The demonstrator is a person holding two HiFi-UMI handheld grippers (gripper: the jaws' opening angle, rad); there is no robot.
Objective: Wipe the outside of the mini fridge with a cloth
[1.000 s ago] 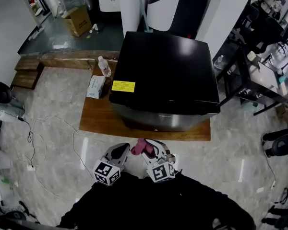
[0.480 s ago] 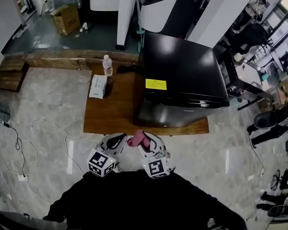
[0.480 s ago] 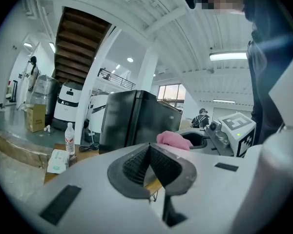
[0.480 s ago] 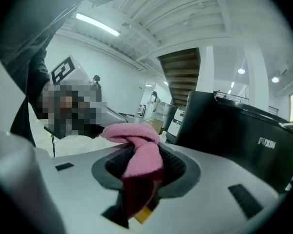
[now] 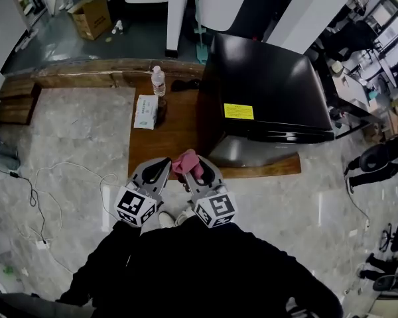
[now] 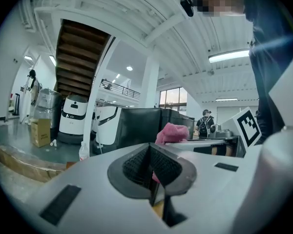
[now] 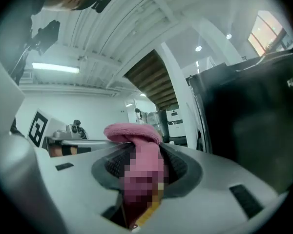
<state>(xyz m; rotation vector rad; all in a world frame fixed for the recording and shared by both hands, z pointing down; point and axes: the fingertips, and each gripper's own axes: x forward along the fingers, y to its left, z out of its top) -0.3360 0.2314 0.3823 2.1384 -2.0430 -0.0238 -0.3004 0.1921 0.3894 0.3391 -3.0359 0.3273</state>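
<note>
The right gripper has its jaws clamped on a bunched pink cloth. In the right gripper view the cloth bulges out past the pads and folds over their tips, so it is the leading surface of that tool. The left gripper hangs just beside it, on the side away from the mini fridge. Its own view shows the left gripper with the ribbed pads drawn together and nothing between them; the pink seen beyond them is the cloth in the other tool. The black mini fridge stands on a low wooden table, ahead of the cloth and off to its right, and apart from it. In the right gripper view its dark side wall fills the right of the picture. The right gripper is therefore the nearer one, and the cloth already points roughly along the jaws toward the fridge. As I judge it, wiping has not begun, and the coming move is a reach forward and rightward to lay the cloth flat on the nearest face, probably the left wall or the silvery front below the yellow label. A water bottle and a tissue pack sit on the table to the left of the fridge, clear of that path.
</note>
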